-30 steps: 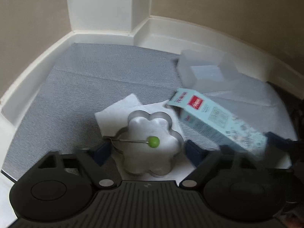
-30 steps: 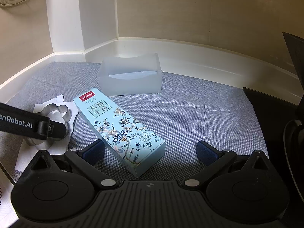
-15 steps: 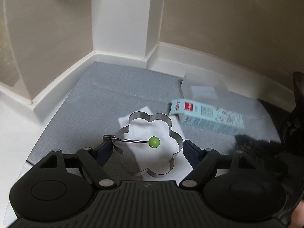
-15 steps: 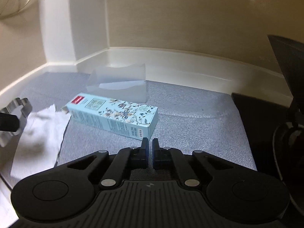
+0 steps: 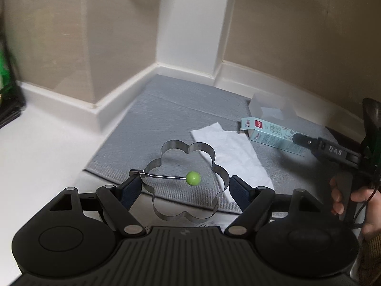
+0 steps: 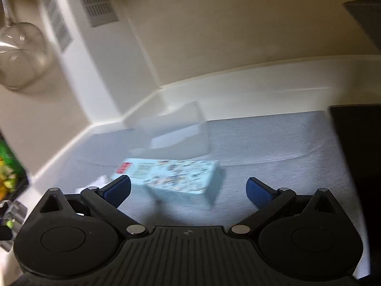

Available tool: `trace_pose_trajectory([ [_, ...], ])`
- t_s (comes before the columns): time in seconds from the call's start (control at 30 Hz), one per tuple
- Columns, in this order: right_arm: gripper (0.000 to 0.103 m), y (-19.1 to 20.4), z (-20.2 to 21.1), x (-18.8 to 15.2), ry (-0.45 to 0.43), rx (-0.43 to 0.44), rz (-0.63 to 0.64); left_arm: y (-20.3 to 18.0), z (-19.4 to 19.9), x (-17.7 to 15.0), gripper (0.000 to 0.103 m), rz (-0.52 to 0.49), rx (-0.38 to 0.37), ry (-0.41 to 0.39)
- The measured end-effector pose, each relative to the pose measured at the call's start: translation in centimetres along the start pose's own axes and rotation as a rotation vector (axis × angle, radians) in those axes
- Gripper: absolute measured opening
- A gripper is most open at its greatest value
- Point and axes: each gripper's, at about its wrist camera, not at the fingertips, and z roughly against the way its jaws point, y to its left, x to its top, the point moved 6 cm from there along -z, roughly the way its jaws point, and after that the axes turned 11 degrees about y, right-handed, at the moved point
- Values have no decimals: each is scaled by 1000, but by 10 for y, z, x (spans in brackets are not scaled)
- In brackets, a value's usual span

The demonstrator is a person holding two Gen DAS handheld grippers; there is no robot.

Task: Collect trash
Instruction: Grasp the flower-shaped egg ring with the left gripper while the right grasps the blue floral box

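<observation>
My left gripper [image 5: 184, 188] is clamped on the flower-shaped metal ring [image 5: 188, 181], its green knob [image 5: 193, 178] hanging mid-opening, carried clear above the grey mat [image 5: 171, 100]. My right gripper [image 6: 188, 189] stands wide apart, empty; its jaws have just been opening again after snapping together half a second back, with nothing between them. The move turns on the pale-blue patterned carton [image 6: 171, 175]: it lies flat just beyond my right jaws at twelve o'clock, long axis running nine to three, across my opening, so I judge I must roll the wrist or take it by its short side. From my left it sits at two o'clock, well apart, so the right hand is nearer. The white tissue [image 5: 228, 150] lies at one o'clock from my left, beside the carton's red-labelled end. A second ago the ring sat over the tissue; now it hangs apart from it, and the carton has swung from a diagonal to crosswise.
</observation>
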Motion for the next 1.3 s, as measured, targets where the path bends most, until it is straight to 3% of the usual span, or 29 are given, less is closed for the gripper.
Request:
trace_pose_trajectory([
  [0.1, 101, 23, 6, -13, 45, 88, 68, 12, 17, -7, 84, 13, 3, -15],
  [0.2, 97, 51, 15, -37, 177, 202, 93, 21, 32, -14, 84, -2, 13, -40],
  [0.23, 97, 62, 23, -44, 186, 205, 128, 24, 35, -16, 84, -3, 13, -44],
  [0.27, 97, 70, 31, -47, 159, 166, 176, 26, 37, -17, 84, -1, 9, -47],
  [0.37, 99, 77, 42, -33, 1, -81, 282, 30, 38, -19, 84, 9, 0, -45],
  [0.43, 100, 68, 32, -14, -7, -166, 271, 30, 38, -20, 84, 11, -8, -38],
  [0.53, 103, 56, -7, 9, 136, -163, 258, 29, 38, -22, 84, 4, -16, -37],
  [0.63, 103, 52, -31, 16, 214, -155, 310, 29, 40, -26, 84, 3, -31, -43],
  [0.73, 103, 59, -43, 3, 344, -111, 351, 31, 42, -31, 84, 2, -32, -46],
  [0.83, 98, 83, -30, -24, 398, -61, 481, 32, 42, -35, 84, -11, -29, -47],
  [0.9, 97, 94, -21, -29, 357, -56, 528, 32, 41, -38, 84, -20, -21, -48],
  [0.97, 97, 97, -23, -24, 286, -141, 535, 31, 41, -39, 84, -17, -16, -47],
  [1.07, 96, 89, -41, -14, 265, -195, 430, 32, 43, -40, 84, -1, -25, -51],
  [1.13, 75, 79, -51, -11, 274, -181, 316, 33, 46, -41, 84, 8, -27, -59],
  [1.17, 47, 77, -48, -11, 231, -199, 312, 34, 49, -43, 84, 12, -26, -64],
  [1.2, 41, 77, -45, -12, 222, -199, 312, 35, 51, -44, 84, 19, -26, -71],
  [1.3, 41, 76, -26, -13, 160, -206, 283, 37, 62, -50, 84, 47, -27, -93],
])
